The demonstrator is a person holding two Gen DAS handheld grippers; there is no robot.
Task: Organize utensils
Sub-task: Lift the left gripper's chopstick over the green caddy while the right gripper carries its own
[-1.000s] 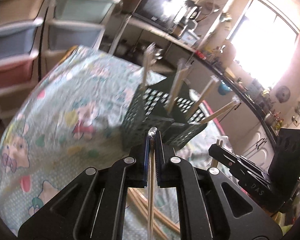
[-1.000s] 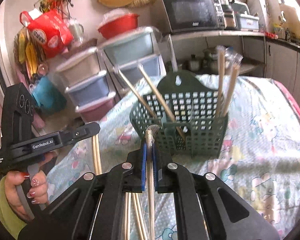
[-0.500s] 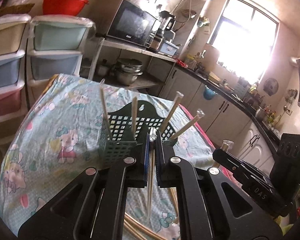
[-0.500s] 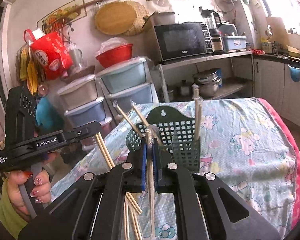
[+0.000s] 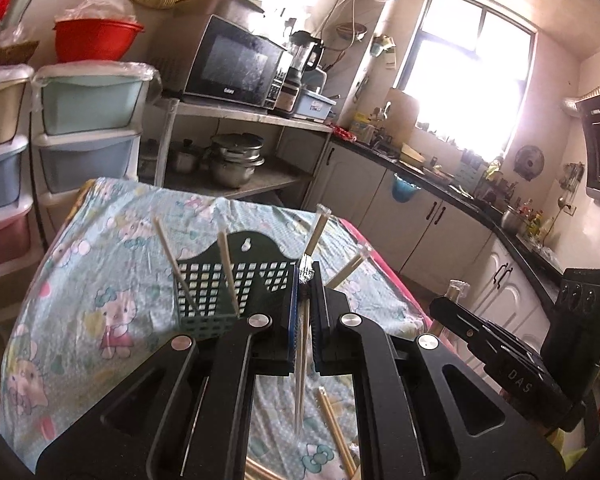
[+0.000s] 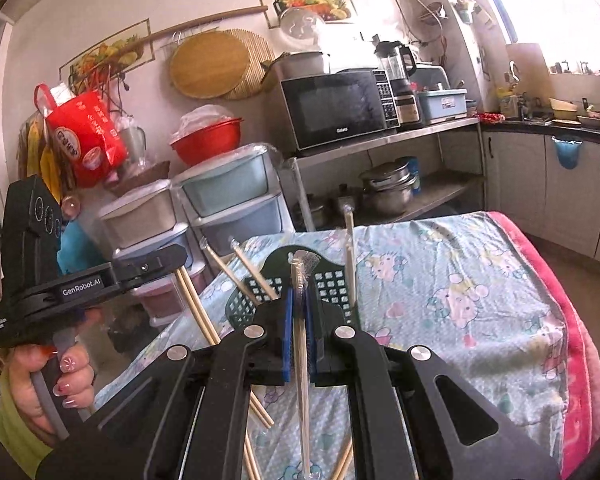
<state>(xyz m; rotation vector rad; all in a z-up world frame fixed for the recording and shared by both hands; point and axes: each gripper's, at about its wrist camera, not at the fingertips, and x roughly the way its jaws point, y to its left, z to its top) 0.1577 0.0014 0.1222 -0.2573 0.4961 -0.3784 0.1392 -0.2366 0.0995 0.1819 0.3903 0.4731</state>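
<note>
both grippers have risen and backed off from the green basket (image 5: 236,284) since a second ago: it filled the middle of each wrist view then, and now it sits smaller and lower, with more of the kitchen showing above it. that reads as each hand lifting its load clear of the loose pile, ready to carry it over the basket rim (a judgement, not a thing seen).

left gripper (image 5: 306,280) is pressed shut on one wrapped chopstick (image 5: 302,360), which runs up between the blue pads and pokes out just past the tips, its lower end hanging toward the cloth. right gripper (image 6: 299,304) pinches another wrapped chopstick (image 6: 302,360) the same way, its clear wrapper end standing above the pads.

the basket stands upright on the cartoon tablecloth (image 5: 100,280), just beyond both sets of fingers, already holding several chopsticks that lean out left and right. more loose chopsticks (image 5: 334,428) lie on the cloth nearer than the basket, under the grippers, so the sorting looks part done.
</note>
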